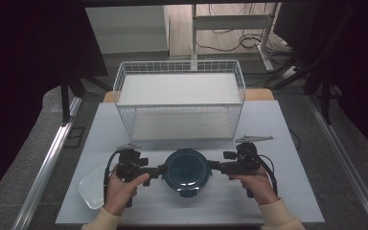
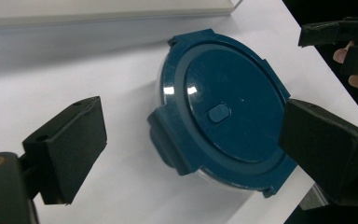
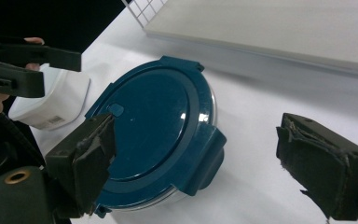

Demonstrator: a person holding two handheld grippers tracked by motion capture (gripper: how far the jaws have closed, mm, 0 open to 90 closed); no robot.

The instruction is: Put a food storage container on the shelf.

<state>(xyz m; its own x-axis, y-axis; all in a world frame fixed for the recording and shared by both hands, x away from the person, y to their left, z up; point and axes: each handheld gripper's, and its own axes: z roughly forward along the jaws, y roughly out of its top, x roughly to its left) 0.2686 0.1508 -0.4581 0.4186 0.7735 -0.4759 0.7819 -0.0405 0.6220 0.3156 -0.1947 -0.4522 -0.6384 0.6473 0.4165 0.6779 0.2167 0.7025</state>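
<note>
Nearest the camera in the high view, a person's two forearms come in from the bottom edge, each hand holding a black two-jaw gripper. The left gripper and the right gripper point inward at each other, and between their tips sits a round container with a dark blue lid on the white table. Both tongs are released: in the left gripper view the two black jaws stand wide, one on each side of the lid, neither pad pressing on it, and in the right gripper view the jaws are likewise spread, with the lid and one of its side clasps lying in the gap.

The lid looks seated on its clear bowl, and the clasps that can be seen appear folded down (those on the far side cannot be checked). So the closing work seems done or nearly done, and the container has not been lifted from the table.

Just outside the left gripper, by the person's left wrist, lies a pale translucent tub. Beyond both grippers, farther up the table, stands a white wire basket with a pale board as its floor; if the container is meant to go there, that move is still to come.
</note>
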